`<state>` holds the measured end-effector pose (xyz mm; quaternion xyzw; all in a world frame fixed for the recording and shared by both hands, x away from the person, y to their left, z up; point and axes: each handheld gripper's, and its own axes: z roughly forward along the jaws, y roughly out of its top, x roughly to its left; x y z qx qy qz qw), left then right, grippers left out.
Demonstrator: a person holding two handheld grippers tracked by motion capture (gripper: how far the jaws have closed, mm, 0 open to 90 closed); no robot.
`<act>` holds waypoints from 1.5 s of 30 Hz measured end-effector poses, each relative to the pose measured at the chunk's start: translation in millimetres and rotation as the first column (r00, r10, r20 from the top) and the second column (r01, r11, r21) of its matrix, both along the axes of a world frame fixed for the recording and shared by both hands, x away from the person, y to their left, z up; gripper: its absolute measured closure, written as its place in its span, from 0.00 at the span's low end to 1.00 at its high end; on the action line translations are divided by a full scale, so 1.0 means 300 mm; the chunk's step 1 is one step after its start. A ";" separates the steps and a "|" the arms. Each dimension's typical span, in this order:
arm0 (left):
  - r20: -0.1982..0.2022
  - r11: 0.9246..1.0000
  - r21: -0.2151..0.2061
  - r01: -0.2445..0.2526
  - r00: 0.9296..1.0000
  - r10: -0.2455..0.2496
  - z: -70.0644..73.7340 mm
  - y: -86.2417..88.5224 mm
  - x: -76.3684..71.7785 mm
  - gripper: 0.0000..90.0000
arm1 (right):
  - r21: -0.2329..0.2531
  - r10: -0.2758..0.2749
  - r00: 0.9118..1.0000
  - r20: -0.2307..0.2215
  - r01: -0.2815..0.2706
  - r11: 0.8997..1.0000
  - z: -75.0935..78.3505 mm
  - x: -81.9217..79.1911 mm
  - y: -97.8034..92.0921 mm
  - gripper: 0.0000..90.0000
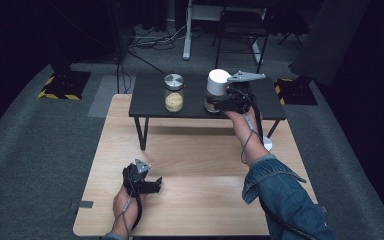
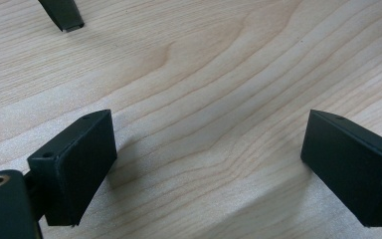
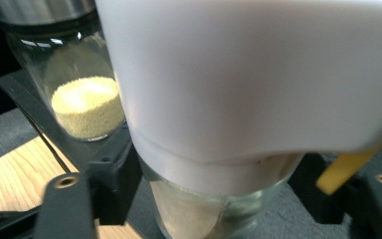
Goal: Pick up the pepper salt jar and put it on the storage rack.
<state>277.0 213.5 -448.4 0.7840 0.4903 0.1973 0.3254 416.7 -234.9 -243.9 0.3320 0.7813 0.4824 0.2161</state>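
From the high view, the right gripper has reached out to the far side, where a low black counter stands on the pale wooden counter, and its jaws sit either side of the lower glass body of a glass jar with a tall white cap, which stands upright on the right half of that black counter. A second glass jar with a metal lid and yellow grains stands well apart to its left. The left gripper rests low on the near left of the wooden counter, away from both jars. In the left gripper view its jaws are spread wide over bare wood grain, grasping nothing. In the right gripper view the white-capped jar looms close between the jaws, cap above and clear glass below, with the grain jar behind at the left; the jaws look closed in on the glass, though I cannot make out firm contact on both sides. I would judge the jar stiff, smooth and slippery, breakable if knocked over, moderately heavy and top-heavy under that big cap, so the glass wall just under the cap seems the best hold.
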 end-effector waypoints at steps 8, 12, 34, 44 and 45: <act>0.001 1.000 -0.001 -0.002 1.000 0.002 0.000 -0.001 0.000 0.08 | 0.010 -0.015 1.000 0.010 0.015 1.000 0.007 -0.035 -0.031 0.12; 0.000 1.000 0.002 -0.004 1.000 0.004 0.000 -0.003 -0.001 0.08 | 0.003 -0.018 1.000 0.023 0.018 1.000 0.001 -0.062 -0.056 0.06; 0.000 1.000 0.004 -0.004 1.000 0.004 0.001 -0.003 -0.002 0.08 | 0.026 -0.016 0.999 0.043 0.015 1.000 -0.067 -0.236 -0.228 0.03; 0.000 1.000 0.004 -0.005 1.000 0.005 0.001 -0.004 -0.002 0.08 | 0.017 -0.053 0.998 0.045 0.052 0.998 -0.112 -0.322 -0.347 0.03; 0.000 1.000 0.004 -0.005 1.000 0.005 0.001 -0.004 -0.002 0.08 | 0.013 -0.056 0.997 0.048 0.055 0.998 -0.116 -0.331 -0.357 0.03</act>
